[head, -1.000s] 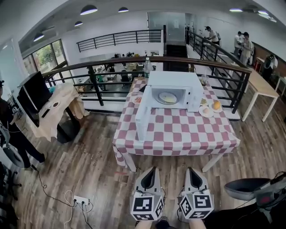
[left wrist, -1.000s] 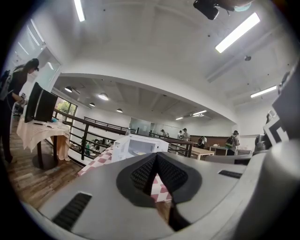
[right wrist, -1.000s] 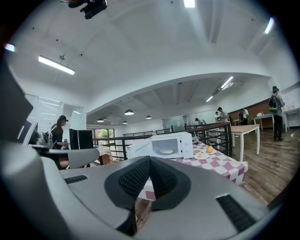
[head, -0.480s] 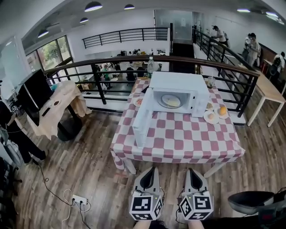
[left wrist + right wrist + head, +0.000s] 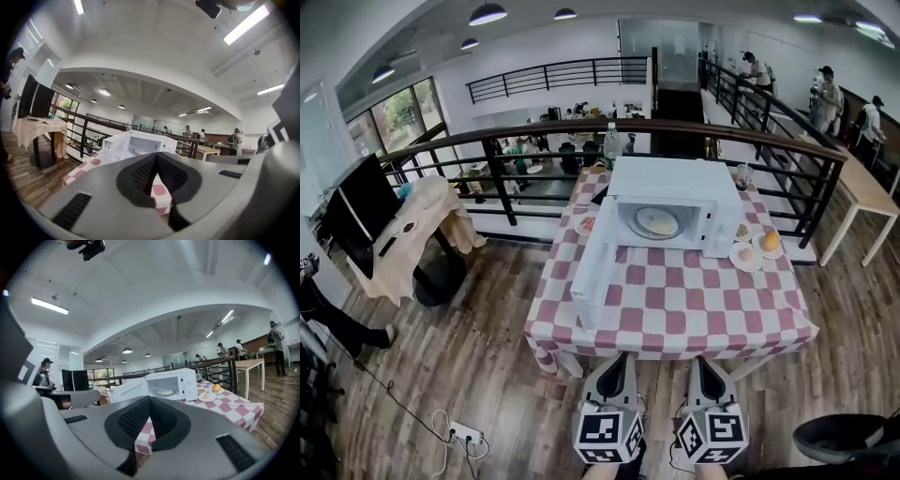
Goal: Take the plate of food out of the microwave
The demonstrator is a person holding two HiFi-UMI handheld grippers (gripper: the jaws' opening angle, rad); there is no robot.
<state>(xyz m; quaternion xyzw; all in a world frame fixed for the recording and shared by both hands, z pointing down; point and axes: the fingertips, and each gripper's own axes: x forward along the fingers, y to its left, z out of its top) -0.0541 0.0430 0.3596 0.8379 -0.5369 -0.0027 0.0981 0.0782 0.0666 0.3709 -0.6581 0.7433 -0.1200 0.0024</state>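
Behind the checkered table (image 5: pixel 694 309) runs a black railing (image 5: pixel 581 131), with a bottle (image 5: pixel 611 142) at the table's far edge by the rail. Well off to the left is a draped side table (image 5: pixel 412 234) with a dark monitor (image 5: pixel 361 202). A power strip (image 5: pixel 461 432) and its cable lie on the wood floor at lower left, and a chair (image 5: pixel 830 433) sits at lower right, near my right side. People stand far back right.

In my way is the microwave door (image 5: pixel 592 267), swung open to the left and jutting toward me over the cloth.

The white microwave (image 5: pixel 675 178) sits on the far half of the table with its cavity open. The plate of food (image 5: pixel 656 222) is inside on the cavity floor and holds something pale and round. Right of the microwave is a small plate (image 5: pixel 734 261) with a pale item, and an orange (image 5: pixel 770 241) on another plate beside it. One more side plate (image 5: pixel 580 228) sits behind the door.

The near half of the cloth is bare from the door to the right edge. My left gripper (image 5: pixel 617 358) and right gripper (image 5: pixel 701 361) are side by side near the table's front edge, touching nothing. Both sets of jaws are pressed together with nothing between them.
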